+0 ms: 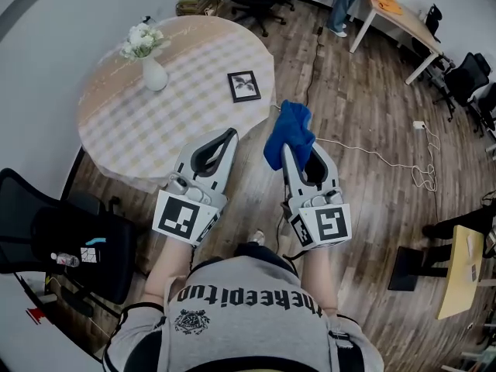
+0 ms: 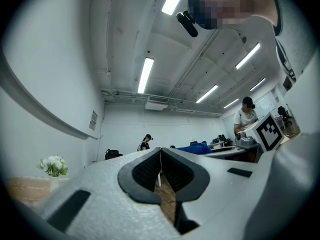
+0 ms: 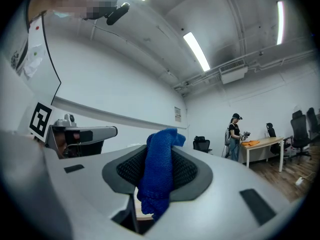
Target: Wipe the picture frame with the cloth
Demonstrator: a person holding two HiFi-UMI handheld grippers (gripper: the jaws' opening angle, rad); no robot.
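On the round table [image 1: 139,130] with its pale checked covering, the small dark rectangular picture frame [image 1: 244,85] lies flat near the right edge, apart from a white vase [image 1: 155,74] of flowers. Nearer, right gripper [image 1: 289,152] pinches a bunched blue knitted cloth [image 3: 157,179]; left gripper [image 1: 231,136] jaws pressed together, empty
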